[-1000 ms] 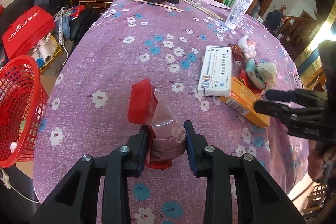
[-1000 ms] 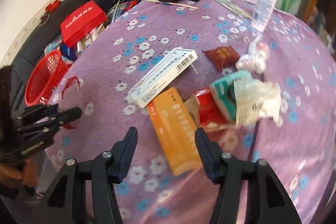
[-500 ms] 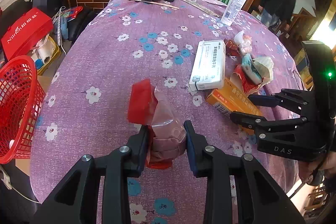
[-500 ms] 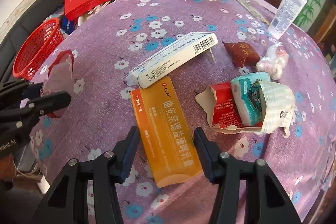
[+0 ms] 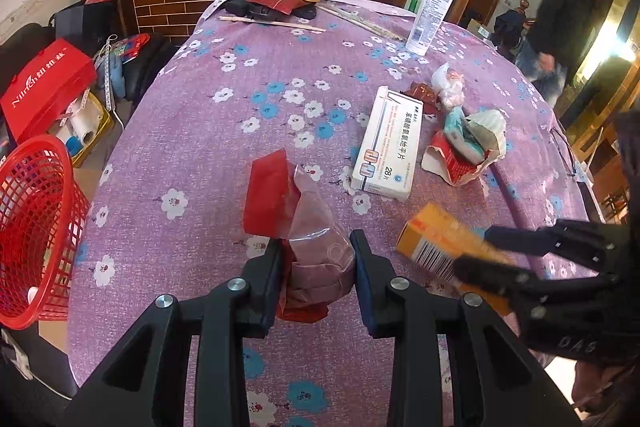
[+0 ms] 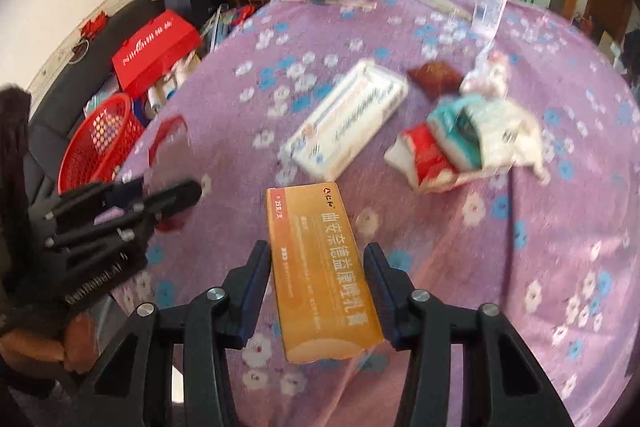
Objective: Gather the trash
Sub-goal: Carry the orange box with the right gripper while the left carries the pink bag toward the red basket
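Observation:
My left gripper (image 5: 316, 247) is shut on a crumpled red and clear plastic wrapper (image 5: 272, 191), held above the purple flowered tablecloth (image 5: 224, 131). In the right wrist view the same gripper (image 6: 168, 187) shows at the left with the wrapper (image 6: 168, 147). My right gripper (image 6: 318, 251) has an orange medicine box (image 6: 324, 267) between its jaws, which are closing with both pads against the box's long sides. In the left wrist view the right gripper (image 5: 472, 251) holds the orange box (image 5: 432, 239) tilted, its near end off the cloth.
A white medicine box (image 5: 388, 151) and a heap of crumpled packets (image 5: 468, 143) lie at mid table. A red mesh basket (image 5: 32, 227) stands on the floor at the left. A white tube (image 5: 430, 15) stands upright at the back. A person (image 5: 568, 7) stands at the far right.
My right gripper came over the orange box, its jaws narrowed onto it and the box now sits tilted, shifted left. The left gripper keeps the wrapper, barely moved.

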`<act>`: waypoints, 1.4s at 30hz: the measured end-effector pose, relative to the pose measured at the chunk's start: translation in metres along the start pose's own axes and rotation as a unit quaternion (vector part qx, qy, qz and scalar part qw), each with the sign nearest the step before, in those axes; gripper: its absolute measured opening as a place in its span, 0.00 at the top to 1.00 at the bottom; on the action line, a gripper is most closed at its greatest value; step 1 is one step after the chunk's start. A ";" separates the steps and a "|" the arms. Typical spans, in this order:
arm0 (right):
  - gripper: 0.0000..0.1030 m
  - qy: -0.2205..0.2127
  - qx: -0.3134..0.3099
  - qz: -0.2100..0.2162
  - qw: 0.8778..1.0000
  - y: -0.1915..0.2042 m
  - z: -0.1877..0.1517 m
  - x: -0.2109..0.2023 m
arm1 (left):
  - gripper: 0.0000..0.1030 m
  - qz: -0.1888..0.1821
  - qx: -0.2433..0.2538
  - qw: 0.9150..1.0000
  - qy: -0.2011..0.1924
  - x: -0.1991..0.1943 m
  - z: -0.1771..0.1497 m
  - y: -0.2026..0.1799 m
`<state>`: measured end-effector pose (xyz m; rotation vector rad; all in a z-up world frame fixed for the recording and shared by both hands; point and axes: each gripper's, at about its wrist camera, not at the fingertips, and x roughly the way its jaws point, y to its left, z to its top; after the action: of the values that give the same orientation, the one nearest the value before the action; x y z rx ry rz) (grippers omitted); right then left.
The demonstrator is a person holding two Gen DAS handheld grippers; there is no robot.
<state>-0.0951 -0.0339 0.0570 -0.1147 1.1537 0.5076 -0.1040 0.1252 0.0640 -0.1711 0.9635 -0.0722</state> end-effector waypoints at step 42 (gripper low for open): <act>0.48 -0.084 -0.033 -0.002 0.996 0.049 0.001 -0.037 | 0.70 0.063 -0.009 0.997 -0.049 -0.045 -0.018 0.025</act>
<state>-0.1275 -0.0026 0.0988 -0.1300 0.9726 0.5412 -0.1450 0.1542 0.0861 -0.1290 0.8747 0.0610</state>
